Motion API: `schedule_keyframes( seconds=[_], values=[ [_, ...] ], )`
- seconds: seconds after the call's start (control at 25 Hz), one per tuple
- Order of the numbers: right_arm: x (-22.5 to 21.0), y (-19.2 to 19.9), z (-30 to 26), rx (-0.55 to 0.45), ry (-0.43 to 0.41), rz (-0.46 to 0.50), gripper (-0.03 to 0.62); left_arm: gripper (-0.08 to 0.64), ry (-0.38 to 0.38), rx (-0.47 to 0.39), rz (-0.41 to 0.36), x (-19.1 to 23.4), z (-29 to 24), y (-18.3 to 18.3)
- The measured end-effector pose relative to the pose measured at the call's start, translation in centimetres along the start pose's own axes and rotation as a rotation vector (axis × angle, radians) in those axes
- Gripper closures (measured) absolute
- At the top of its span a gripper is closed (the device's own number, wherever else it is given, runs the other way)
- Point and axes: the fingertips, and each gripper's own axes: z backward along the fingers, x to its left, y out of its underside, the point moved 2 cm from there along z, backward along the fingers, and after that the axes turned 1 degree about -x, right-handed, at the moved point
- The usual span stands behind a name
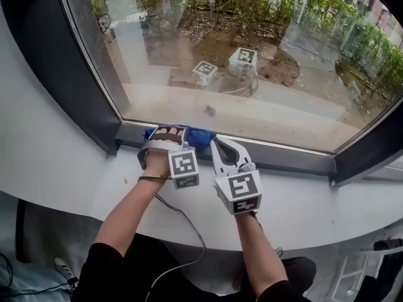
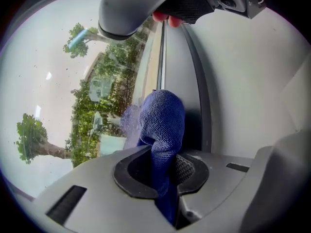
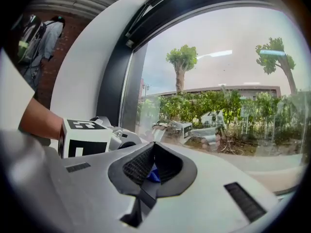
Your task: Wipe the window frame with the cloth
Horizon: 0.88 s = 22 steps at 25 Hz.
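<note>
Cloth [image 1: 200,136], clamped in our left hand-held gripper [image 1: 167,131], lies on the window frame [image 1: 289,158]; just beside it, our right hand-held gripper [image 1: 215,141] pinches the cloth's edge.

We count two of these: the left hand-held gripper [image 1: 166,131] and the right hand-held gripper [image 1: 216,141] (each has one cube [image 1: 184,168] with squares on it). We see one blue cloth [image 1: 200,136], one window frame [image 1: 286,157] and one white sill [image 1: 302,212].

Blue waffle-knit cloth [image 2: 163,125] against the dark grey frame [image 1: 286,157], white sill [image 1: 327,212] below the frame, pale grey left gripper [image 1: 165,133] and right gripper [image 1: 221,145] with black ribbed pads, white cubes [image 1: 184,167] with black square markers, black sleeves [image 1: 113,263].
</note>
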Motion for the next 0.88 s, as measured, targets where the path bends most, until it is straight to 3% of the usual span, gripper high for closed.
schedule_keyframes(
  seconds=[0.24,0.52,0.72,0.88],
  values=[
    [0.5,-0.6,-1.5,-0.006,-0.027,0.014,0.586,0.509,0.013,0.037,0.014,0.0,-0.2,1.9],
    [2.1,-1.2,-3.5,-0.025,-0.095,0.024,0.586,0.509,0.021,0.137,0.172,0.4,-0.1,6.1],
    [3.6,-1.3,-5.3,-0.039,-0.145,0.023,0.586,0.509,-0.011,0.134,0.256,0.7,-0.3,7.9],
    [4.5,-1.5,-6.6,-0.040,-0.177,0.047,0.586,0.509,0.019,0.162,0.307,0.6,-0.6,9.3]
  ],
)
